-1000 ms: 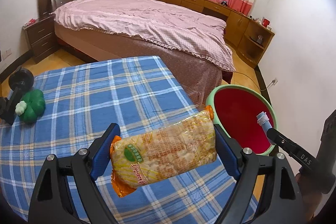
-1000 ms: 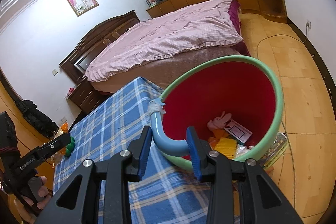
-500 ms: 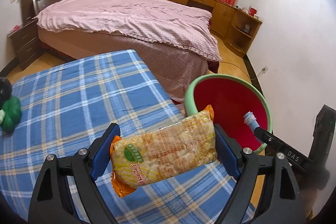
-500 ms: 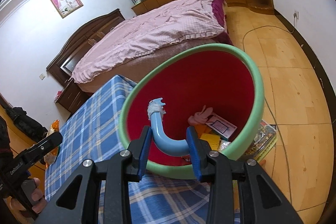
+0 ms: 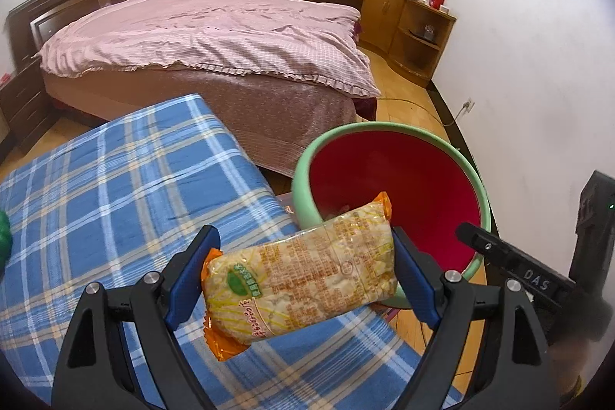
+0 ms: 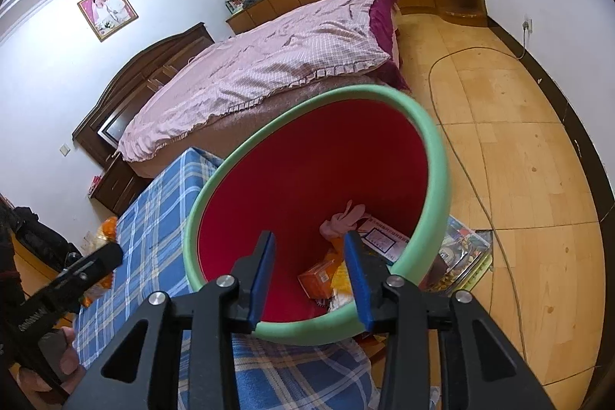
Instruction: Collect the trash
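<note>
Jaws of the left gripper (image 5: pixel 300 275) are clamped end to end on a yellow snack packet (image 5: pixel 303 279), which hangs above the near corner of the blue plaid surface (image 5: pixel 115 187), its far end just over the rim of the bin (image 5: pixel 388 131). Jaws of the right gripper (image 6: pixel 309 275) have just been opening and now stand parted over the bin's mouth with nothing between them. In the right wrist view the bin, green-rimmed and red inside, already holds an orange carton (image 6: pixel 319 281), a pink scrap (image 6: pixel 342 221) and a printed card (image 6: pixel 384 239).

Step in hand, as I judge it: carrying the packet to the bin for the drop.

Next move calls for bringing the packet wholly inside the rim, then opening the left jaws. Packet is long; if it is released too near the surface, one end may catch the rim or land on the cloth. Right gripper should clear out of the mouth first.
</note>
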The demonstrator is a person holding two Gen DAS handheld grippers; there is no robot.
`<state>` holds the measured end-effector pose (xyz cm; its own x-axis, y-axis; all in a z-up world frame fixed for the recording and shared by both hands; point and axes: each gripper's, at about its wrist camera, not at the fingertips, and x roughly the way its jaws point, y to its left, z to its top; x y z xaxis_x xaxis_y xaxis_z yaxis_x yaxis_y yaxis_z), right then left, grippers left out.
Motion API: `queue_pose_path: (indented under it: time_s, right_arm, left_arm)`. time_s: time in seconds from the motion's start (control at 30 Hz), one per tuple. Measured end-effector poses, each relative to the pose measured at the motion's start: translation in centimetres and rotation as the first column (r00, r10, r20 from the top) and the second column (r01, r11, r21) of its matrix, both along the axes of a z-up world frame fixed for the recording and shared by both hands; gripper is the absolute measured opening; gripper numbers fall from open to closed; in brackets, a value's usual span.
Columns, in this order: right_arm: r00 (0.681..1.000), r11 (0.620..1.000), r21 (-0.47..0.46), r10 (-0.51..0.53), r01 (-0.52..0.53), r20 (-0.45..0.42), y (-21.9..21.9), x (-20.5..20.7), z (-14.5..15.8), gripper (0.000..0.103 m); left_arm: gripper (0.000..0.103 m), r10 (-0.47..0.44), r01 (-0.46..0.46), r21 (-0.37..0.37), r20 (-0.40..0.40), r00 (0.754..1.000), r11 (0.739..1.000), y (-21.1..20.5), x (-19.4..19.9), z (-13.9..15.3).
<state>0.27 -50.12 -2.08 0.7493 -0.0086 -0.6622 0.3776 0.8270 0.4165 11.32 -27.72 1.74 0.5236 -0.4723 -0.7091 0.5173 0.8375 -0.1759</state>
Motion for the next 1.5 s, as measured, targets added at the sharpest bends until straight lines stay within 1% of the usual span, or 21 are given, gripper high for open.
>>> queue_pose_path:
  time_s: [0.2,0.37,0.63,0.7,0.73,0.93,1.07,1.27,1.5]
  right_arm:
    - [0.999,0.999,-0.014,-0.044,0.044,0.031,-1.1,-1.5,1.0,0.044]
    - [0.996,0.997,-0.023,-0.078,0.079,0.035,-2.3,-2.6,1.3,0.044]
    - [0.994,0.994,-0.021,-0.104,0.105,0.032,-3.3,-3.0,1.4,0.044]
    - [0.994,0.994,-0.019,-0.103,0.104,0.03,-3.3,-2.9,1.4,0.044]
    - [0.994,0.994,-0.019,-0.103,0.103,0.031,-3.3,-3.0,1.4,0.044]
    - [0.996,0.996,-0.016,-0.09,0.091,0.026,-3.0,-2.7,1.2,0.044]
    - [0.996,0.996,-0.015,-0.087,0.087,0.028,-2.9,-2.7,1.2,0.044]
    - [0.996,0.996,-0.02,-0.089,0.09,0.029,-2.8,-2.7,1.3,0.044]
    - [0.996,0.997,-0.024,-0.076,0.077,0.035,-2.5,-2.8,1.6,0.044]
  left_arm:
    - [0.087,-0.056,0.056,0.015,0.003,0.998,0.998,-2.6,0.0,-0.6]
    - [0.087,-0.11,0.11,0.029,0.009,0.994,0.994,-5.0,0.0,-1.4]
    - [0.087,-0.144,0.146,0.047,-0.044,0.989,0.988,-7.5,0.6,-3.6]
    - [0.09,-0.148,0.151,0.034,-0.058,0.987,0.988,-7.7,0.7,-3.9]
    - [0.091,-0.145,0.146,0.032,-0.052,0.988,0.989,-7.7,0.7,-3.9]
    - [0.092,-0.143,0.145,0.022,-0.059,0.988,0.989,-7.5,0.9,-3.9]
    - [0.095,-0.143,0.144,0.003,-0.032,0.989,0.99,-7.2,0.6,-3.4]
    - [0.097,-0.134,0.134,-0.015,-0.001,0.991,0.991,-6.7,0.6,-2.5]
    - [0.097,-0.116,0.116,-0.02,-0.01,0.993,0.993,-5.9,0.8,-1.8]
